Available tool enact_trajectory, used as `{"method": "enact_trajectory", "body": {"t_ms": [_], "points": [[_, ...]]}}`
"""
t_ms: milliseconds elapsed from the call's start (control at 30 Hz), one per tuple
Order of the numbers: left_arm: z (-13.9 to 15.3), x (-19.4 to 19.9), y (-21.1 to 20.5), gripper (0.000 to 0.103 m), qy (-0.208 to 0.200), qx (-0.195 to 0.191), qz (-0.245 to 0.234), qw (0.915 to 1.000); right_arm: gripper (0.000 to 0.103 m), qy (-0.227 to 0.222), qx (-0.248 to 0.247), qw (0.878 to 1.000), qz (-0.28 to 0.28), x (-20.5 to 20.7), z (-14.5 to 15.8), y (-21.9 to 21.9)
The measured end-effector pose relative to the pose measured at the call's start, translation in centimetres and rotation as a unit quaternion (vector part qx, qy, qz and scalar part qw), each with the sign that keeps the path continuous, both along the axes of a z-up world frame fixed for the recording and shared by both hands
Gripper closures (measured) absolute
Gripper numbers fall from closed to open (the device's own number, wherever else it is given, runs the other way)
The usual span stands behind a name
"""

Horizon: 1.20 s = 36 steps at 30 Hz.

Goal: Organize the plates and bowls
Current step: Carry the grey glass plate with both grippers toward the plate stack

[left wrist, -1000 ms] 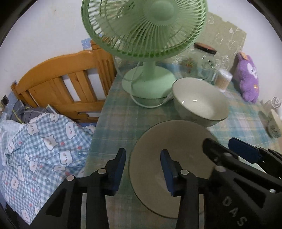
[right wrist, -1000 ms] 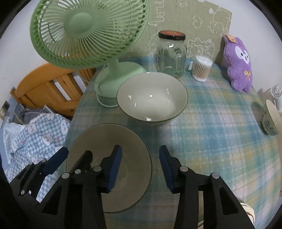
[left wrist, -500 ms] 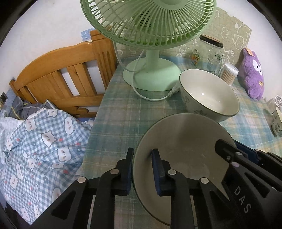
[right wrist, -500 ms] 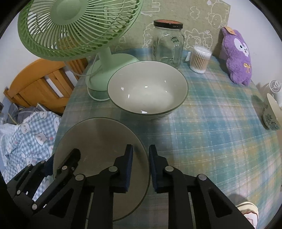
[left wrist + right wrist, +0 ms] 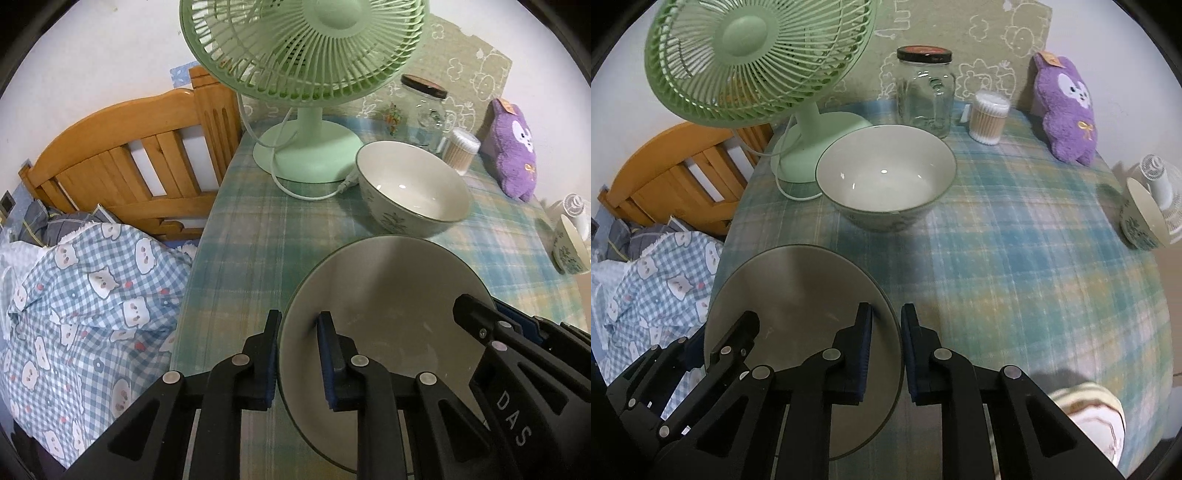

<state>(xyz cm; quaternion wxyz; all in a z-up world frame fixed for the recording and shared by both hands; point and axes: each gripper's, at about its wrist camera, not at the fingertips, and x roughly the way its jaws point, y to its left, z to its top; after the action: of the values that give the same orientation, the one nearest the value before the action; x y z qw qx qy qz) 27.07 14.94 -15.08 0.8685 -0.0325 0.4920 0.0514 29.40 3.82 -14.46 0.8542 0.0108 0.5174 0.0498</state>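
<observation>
A round grey-white plate (image 5: 388, 295) with a dark rim is held at both sides, tilted and lifted off the plaid table. My left gripper (image 5: 297, 354) is shut on its left rim. My right gripper (image 5: 886, 350) is shut on its right rim; the plate also shows in the right wrist view (image 5: 801, 291). A large white bowl (image 5: 884, 177) with a leaf pattern stands on the table just beyond the plate; it also shows in the left wrist view (image 5: 412, 192). A small patterned bowl (image 5: 1141, 218) lies tipped at the far right edge.
A green desk fan (image 5: 757, 62) and its cord stand behind the bowl. A glass jar (image 5: 925, 92), a cotton swab tub (image 5: 988, 118) and a purple plush (image 5: 1067, 107) line the back. A wooden bed frame (image 5: 129, 155) and checked bedding (image 5: 85, 288) lie left of the table. A striped cup (image 5: 1089, 413) is near right.
Both grippers closed from open onto the plate's opposite rims. The plate has since risen and tilted, and both views have pulled back from the table.
</observation>
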Motion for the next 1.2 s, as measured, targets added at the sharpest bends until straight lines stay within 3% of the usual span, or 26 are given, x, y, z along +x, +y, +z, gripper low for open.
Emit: {"method": "enact_trajectory", "body": {"t_ms": [567,933,1200], "points": [[2.1,-8.0,-1.1,0.086,-0.004,-0.015,-0.021,0.9997,0.084,-0.013,-0.011,1.000,-0.021,-9.5,2.6,-1.5],[1.3,-12.4,-2.0,0.086,0.013,-0.020,-0.031,0.9993,0.083,0.002,-0.017,0.999,-0.032,-14.2,1.5,-2.6],[0.5,-14.1,-2.5,0.086,0.020,-0.012,-0.037,0.9991,0.083,0.024,-0.005,0.999,-0.036,-15.2,-0.1,-3.2]]}}
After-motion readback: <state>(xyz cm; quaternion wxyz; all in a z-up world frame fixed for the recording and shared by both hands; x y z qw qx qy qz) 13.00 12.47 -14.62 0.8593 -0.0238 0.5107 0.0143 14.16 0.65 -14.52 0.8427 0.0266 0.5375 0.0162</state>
